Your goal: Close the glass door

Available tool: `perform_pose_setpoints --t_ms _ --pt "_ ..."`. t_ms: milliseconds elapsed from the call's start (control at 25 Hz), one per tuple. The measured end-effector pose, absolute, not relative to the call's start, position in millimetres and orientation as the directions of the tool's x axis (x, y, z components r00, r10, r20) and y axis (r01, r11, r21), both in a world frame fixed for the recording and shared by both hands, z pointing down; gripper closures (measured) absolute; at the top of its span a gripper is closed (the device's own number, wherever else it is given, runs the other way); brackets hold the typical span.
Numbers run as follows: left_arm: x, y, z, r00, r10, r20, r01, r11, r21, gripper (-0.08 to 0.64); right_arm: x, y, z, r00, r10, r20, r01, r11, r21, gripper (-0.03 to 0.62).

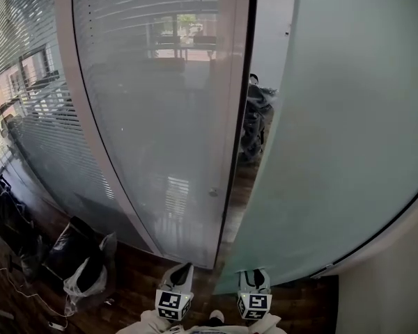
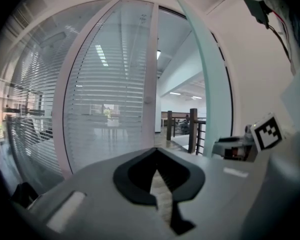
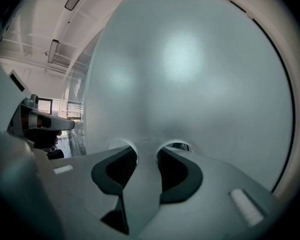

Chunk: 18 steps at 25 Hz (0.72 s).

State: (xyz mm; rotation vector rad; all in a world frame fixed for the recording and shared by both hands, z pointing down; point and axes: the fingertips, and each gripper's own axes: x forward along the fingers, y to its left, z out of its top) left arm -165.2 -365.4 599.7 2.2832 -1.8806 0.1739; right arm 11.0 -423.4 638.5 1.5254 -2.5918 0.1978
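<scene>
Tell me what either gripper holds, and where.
Nothing is held. The left gripper is shut on nothing; the right gripper stands open, facing the flat face of the glass door.

Office interior, frosted glass partitions [image 1: 160,117], slatted blinds [image 2: 110,84], strip ceiling lights [image 2: 176,93], dark wood floor [image 1: 139,284].

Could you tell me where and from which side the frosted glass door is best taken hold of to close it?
Probably its free upright edge beside the doorway gap. The frosted glass door is a thin, upright pane whose face shows no handle, so fingers can only straddle the edge, coming in from the gap side.
</scene>
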Motion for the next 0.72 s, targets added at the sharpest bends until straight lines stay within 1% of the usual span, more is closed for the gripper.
perform_pose_setpoints --t_ms 200,520,720 --pt "-160.6 -388.9 599.8 0.192 -0.961 0.201 -0.981 -0.184 0.059 0.557 3.4 -441.0 639.6 -0.502 -0.847 0.175 -0.862 0.507 -0.020 0.457" --pt "-176.3 -415.8 593.3 0.131 -0.964 0.230 -0.991 -0.122 0.054 0.557 -10.9 -471.1 631.9 -0.528 -0.830 0.180 -0.843 0.537 0.007 0.459" --pt "-171.1 -430.1 593.3 0.117 -0.969 0.216 -0.993 -0.110 0.047 0.557 -20.3 -484.5 631.8 -0.535 -0.827 0.174 -0.839 0.544 0.004 0.459"
